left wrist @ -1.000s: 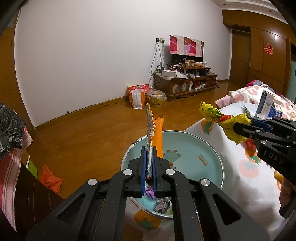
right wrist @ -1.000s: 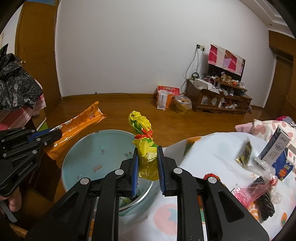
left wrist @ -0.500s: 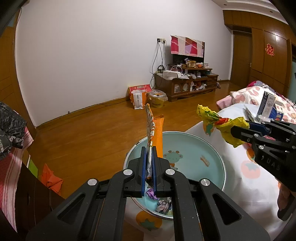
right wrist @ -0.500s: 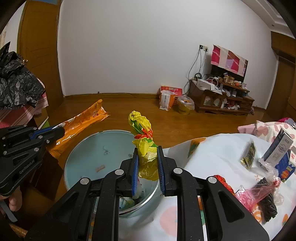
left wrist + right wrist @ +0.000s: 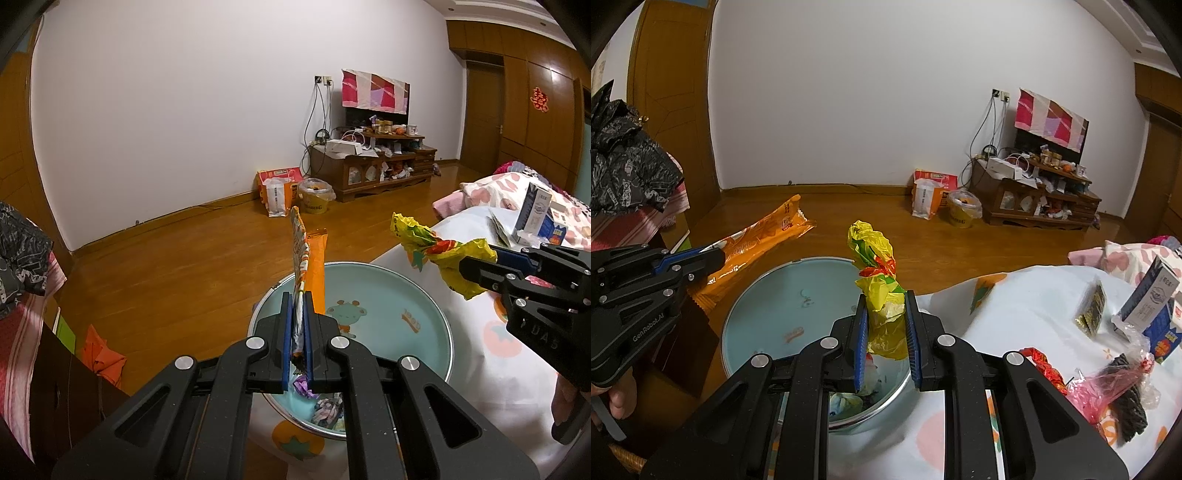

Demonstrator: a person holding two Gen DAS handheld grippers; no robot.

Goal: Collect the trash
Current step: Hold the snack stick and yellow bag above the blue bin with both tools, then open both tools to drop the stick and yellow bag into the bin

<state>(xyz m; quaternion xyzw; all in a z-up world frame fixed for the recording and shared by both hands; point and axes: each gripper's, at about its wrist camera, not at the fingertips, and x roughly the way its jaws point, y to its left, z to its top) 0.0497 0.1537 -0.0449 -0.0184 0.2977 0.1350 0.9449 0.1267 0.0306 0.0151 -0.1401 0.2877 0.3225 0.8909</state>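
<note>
My left gripper [image 5: 297, 306] is shut on a long orange snack wrapper [image 5: 314, 266] that stands up over the pale blue basin [image 5: 388, 295]. In the right wrist view that wrapper [image 5: 757, 243] sticks out sideways above the basin [image 5: 768, 295]. Clamped in my right gripper [image 5: 886, 306] is a crumpled yellow wrapper [image 5: 877, 266] with red and green print, held above the basin's near right rim. From the left wrist view the same yellow wrapper [image 5: 436, 247] hangs at the basin's right side. A few scraps [image 5: 325, 406] lie in the basin's bottom.
The basin sits at the edge of a table with a white fruit-print cloth [image 5: 1015, 306]. On the cloth lie a milk carton [image 5: 1152, 302], a dark packet [image 5: 1091, 306] and a pink bag [image 5: 1108, 384]. A person's hand [image 5: 613, 398] holds the left gripper. Wooden floor lies beyond.
Both grippers have kept their grips. The views have drifted slightly, so the basin sits a little further right in each frame.
</note>
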